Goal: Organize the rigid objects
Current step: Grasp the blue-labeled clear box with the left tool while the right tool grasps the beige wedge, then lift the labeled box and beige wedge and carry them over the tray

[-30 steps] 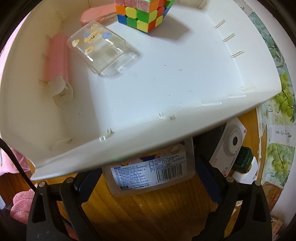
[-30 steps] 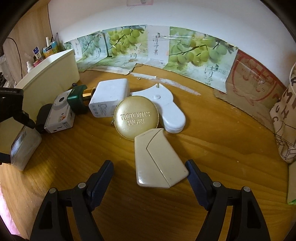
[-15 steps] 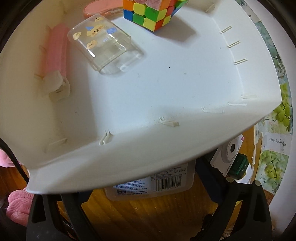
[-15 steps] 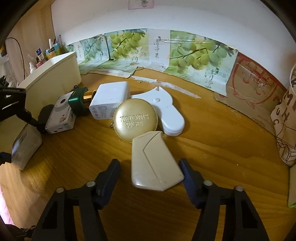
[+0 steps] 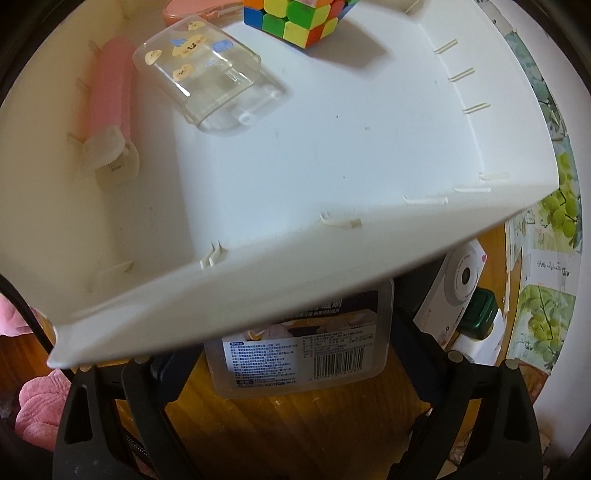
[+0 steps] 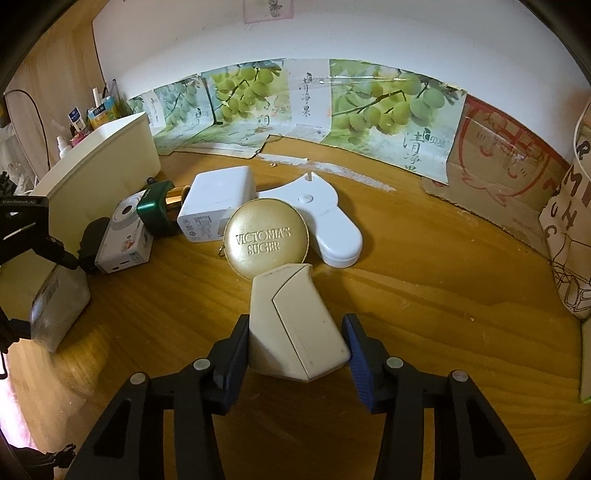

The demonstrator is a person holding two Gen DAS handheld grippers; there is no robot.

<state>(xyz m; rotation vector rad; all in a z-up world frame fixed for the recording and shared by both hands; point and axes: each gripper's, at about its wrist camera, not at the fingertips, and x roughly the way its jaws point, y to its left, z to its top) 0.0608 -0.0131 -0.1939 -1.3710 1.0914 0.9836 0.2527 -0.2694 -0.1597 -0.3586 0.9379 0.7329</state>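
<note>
- Right gripper [image 6: 295,338]: points down at the wooden tabletop [image 6: 424,295]. Its jaws are closing, narrowed to about the width of the cream wedge-shaped case [image 6: 295,328], which lies flat between them. The left finger [image 6: 231,354] touches the case's side; a thin gap remains at the blue-padded right finger [image 6: 360,354], so the case is not yet clamped.
- Cream wedge-shaped case: rests on the tabletop, its narrow end touching the gold round case [image 6: 267,236], which is embossed with lettering.
- Objects beyond the gold round case: a white fan-shaped case [image 6: 328,225] just behind and to its right, partly overlapped by it; a white charger block [image 6: 218,208] just to its left; a dark green cap [image 6: 157,212] on a gold-toned piece beside the charger; a small white camera [image 6: 123,236] further left.
- Left gripper [image 5: 295,369]: held steeply downward, closed on a clear plastic box [image 5: 306,350] with a barcode label. The box spans the gap between both fingers and hangs just over the near wall of the white tray [image 5: 332,166].
- White tray: stands at the far left of the tabletop, well left of the gold round case. It holds a colour cube [image 5: 299,18] at the far side, a clear case with cartoon stickers [image 5: 207,70] to the left of the cube, a pink clip [image 5: 110,107] along the left wall, and a pink item at the far edge, partly out of view.
</note>
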